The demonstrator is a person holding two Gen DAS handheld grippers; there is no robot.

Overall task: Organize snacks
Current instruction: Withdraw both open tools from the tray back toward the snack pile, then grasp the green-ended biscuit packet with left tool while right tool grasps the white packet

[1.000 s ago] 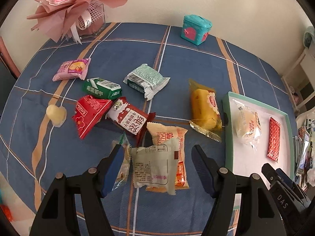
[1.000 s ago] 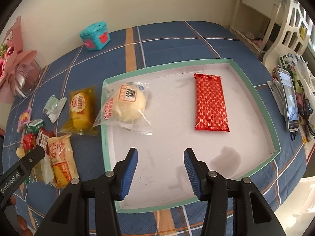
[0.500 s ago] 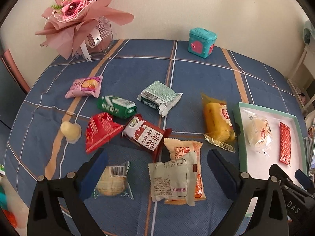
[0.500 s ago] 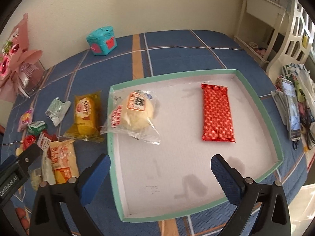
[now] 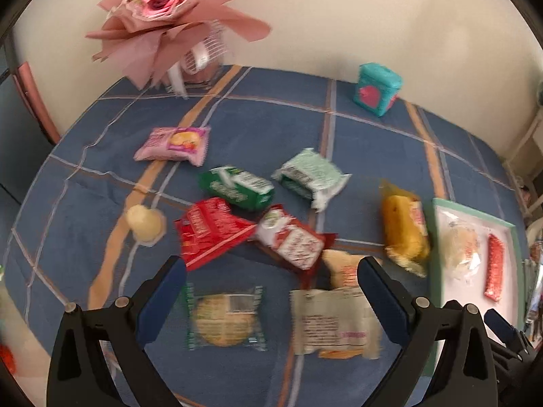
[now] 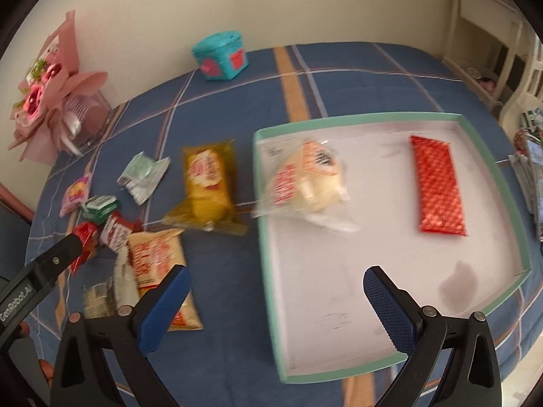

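both pairs of fingers spread wide, empty, above the blue plaid-covered table (image 5: 258, 125). left gripper (image 5: 271, 291) over loose wrappers: round biscuit in clear packet (image 5: 224, 318), beige printed pouch (image 5: 334, 322). right gripper (image 6: 276, 293) straddling the mint-rimmed white tray (image 6: 502, 176), already holding wrapped cream bun (image 6: 305, 179) and red foil bar (image 6: 437, 186). risk: overlapping pouches snagging together, slippery film sliding out.
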